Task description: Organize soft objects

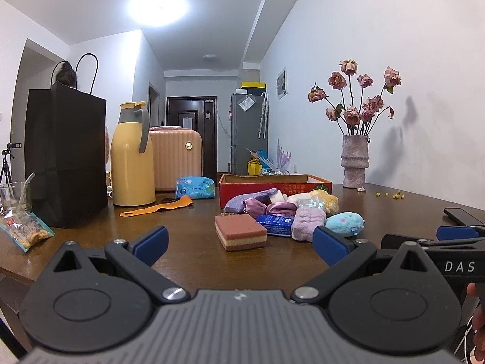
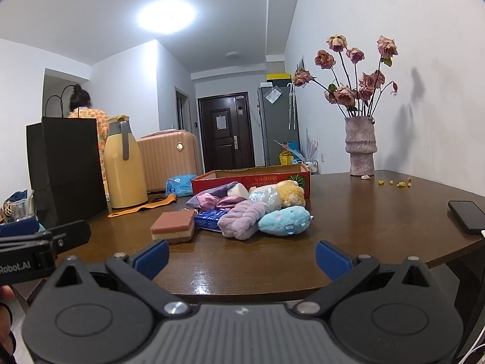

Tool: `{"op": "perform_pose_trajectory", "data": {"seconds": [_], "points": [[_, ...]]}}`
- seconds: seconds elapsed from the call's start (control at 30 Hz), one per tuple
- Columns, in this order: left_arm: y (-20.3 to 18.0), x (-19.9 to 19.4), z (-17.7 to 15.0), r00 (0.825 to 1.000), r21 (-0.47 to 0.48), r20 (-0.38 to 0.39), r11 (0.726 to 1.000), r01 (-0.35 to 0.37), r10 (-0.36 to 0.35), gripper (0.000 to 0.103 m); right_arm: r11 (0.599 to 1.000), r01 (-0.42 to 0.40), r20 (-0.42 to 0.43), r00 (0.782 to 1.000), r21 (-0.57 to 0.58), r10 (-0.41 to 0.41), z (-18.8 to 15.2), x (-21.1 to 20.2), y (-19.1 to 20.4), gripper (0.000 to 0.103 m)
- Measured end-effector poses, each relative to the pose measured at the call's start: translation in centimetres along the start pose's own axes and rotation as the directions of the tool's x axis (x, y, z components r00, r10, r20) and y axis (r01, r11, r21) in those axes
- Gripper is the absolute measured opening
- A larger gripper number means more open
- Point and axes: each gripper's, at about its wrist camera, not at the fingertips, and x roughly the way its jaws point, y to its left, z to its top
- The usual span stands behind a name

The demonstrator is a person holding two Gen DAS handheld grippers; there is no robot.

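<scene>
Grippers first, nearest the lens: left gripper (image 1: 239, 244) at bottom centre of its frame, spread wide, nothing between the blue pads. Right gripper (image 2: 242, 256) likewise spread and empty, low over the table (image 2: 363, 227) edge at bottom centre.

Just beyond, mid-frame, lay the loose heap of soft things, all on the bare wood. Sponge (image 1: 240, 232) closest, apart from the heap on its left side. Blue packet (image 1: 275, 224) beside it, touching a lilac towel (image 1: 304, 223). Blue plush toy (image 2: 285, 220) at the heap's right end, pressed against the towel. Behind those, purple cloth (image 1: 250, 201), pink satin scrunchie (image 1: 256, 207), a clear crinkly bag (image 2: 266, 197) and a yellow plush toy (image 2: 291, 194), bunched together.

Further back, centre of frame, stood the red cardboard box (image 1: 272, 186), open on top, touching the back of the heap. Interior hidden by the low angle; contents impossible to tell. Judged barely begun: no soft piece visibly inside, the whole heap left to move, presumably into that box.

Upper right, a vase (image 1: 354, 160) holding dried roses. Left side, a black paper bag (image 1: 65, 157), contents unseen, and a yellow jug (image 1: 132, 157). Far left edge, a glass (image 1: 15, 197) with a straw in it.
</scene>
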Motion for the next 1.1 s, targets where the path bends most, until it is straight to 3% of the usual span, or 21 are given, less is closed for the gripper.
{"op": "perform_pose_trajectory", "data": {"seconds": [0.63, 0.87, 1.1], "points": [[0.1, 0.8, -1.2, 0.998, -0.008, -0.055, 1.0, -0.006, 0.005, 0.103, 1.0, 0.002, -0.065, 0.998, 0.02, -0.001, -1.1, 1.2, -0.4, 0.103], [0.6, 2.6, -2.5, 0.99, -0.03, -0.144, 1.0, -0.005, 0.0, 0.103, 1.0, 0.006, -0.121, 0.993, 0.026, -0.002, -1.8, 2.2, -0.6, 0.103], [2.0, 6.0, -0.4, 0.992, 0.001, -0.125, 1.0, -0.011, 0.011, 0.103, 1.0, 0.007, -0.071, 0.997, -0.023, -0.009, 0.4, 4.7, -0.8, 0.103]]}}
